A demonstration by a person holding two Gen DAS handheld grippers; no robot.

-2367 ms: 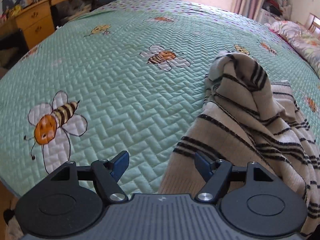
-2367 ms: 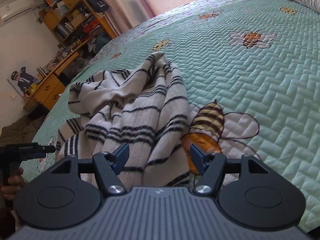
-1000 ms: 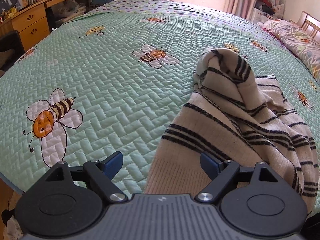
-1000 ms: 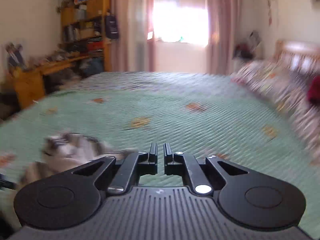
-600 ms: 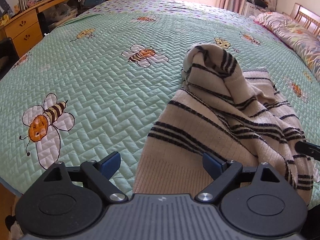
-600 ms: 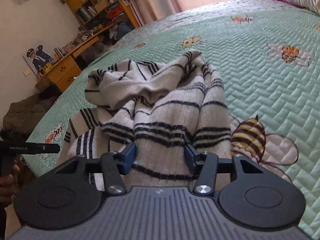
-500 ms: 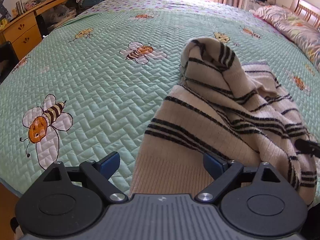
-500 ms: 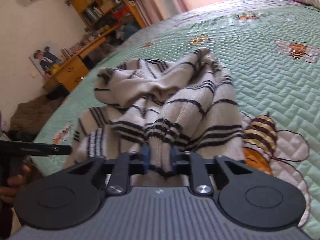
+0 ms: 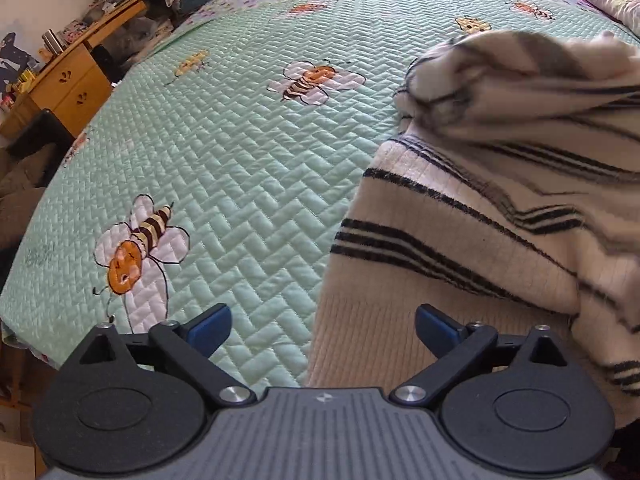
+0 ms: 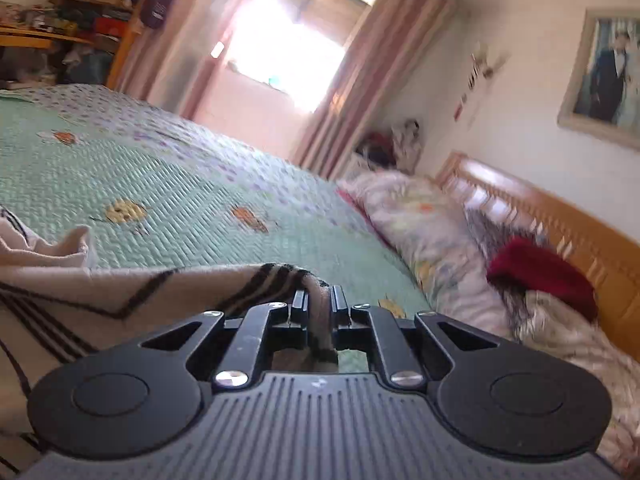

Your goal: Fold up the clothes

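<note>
The striped sweater (image 9: 472, 240) lies bunched on the bed (image 9: 248, 168); its ribbed hem sits between the fingers of the left tool (image 9: 322, 322), whose jaws have just been opening wide. The right tool (image 10: 319, 306), closed empty a second ago, now pinches a sweater fold.

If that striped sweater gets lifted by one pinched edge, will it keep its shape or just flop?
Probably flop: the sweater already lies in soft humps and folds on the bedspread. Where the right gripper pinches it, the knit bunches thin, so it likely drapes. It looks thick, so maybe somewhat weighty.
</note>
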